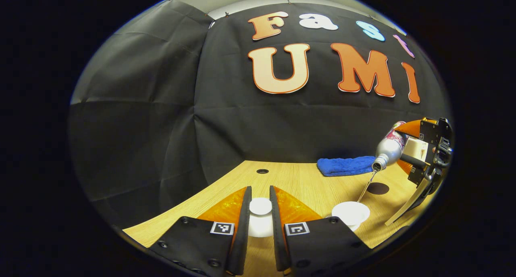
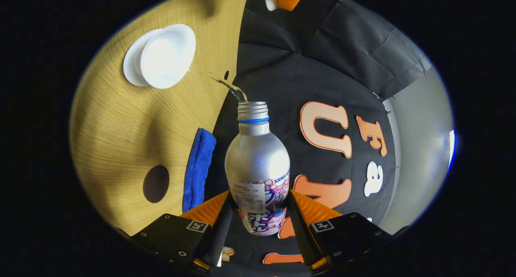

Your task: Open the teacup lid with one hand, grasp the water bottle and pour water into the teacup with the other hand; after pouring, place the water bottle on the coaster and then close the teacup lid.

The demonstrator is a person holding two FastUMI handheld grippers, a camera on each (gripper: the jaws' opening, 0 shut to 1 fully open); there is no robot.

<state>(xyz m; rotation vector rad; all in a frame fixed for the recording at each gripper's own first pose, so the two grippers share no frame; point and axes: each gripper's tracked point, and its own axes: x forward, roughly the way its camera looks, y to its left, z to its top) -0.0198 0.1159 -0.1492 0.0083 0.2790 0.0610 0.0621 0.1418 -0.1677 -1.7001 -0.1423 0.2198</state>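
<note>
1. The water bottle (image 2: 258, 156), a silver metal one with a blue ring under its threaded neck, is clamped low on its body between both fingers of the right gripper (image 2: 258, 216); it is tilted over the table, mouth toward the teacup.
2. A printed label in pink, purple and white is seen on the bottle's lower half; small print and large characters are there, but they are left unread.
3. A thin stream of water (image 2: 219, 82) is seen running from the bottle's mouth to the rim of the open white teacup (image 2: 167, 56), which stands on a white saucer (image 2: 131, 65) on the wooden table (image 2: 121, 128).
4. In the left gripper view the bottle (image 1: 390, 146) is seen held high at the right, above and apart from the teacup (image 1: 350, 213); the stream (image 1: 366, 188) joins them.
5. The white teacup lid (image 1: 260, 207) is gripped between the fingers of the left gripper (image 1: 260, 212), just left of the teacup and off it.
6. A dark round coaster (image 1: 377, 188) lies bare on the table just beyond the teacup; a folded blue cloth (image 1: 346, 165) lies behind it near the black wall; a small dark hole (image 1: 262, 171) is seen in the tabletop farther left.
</note>
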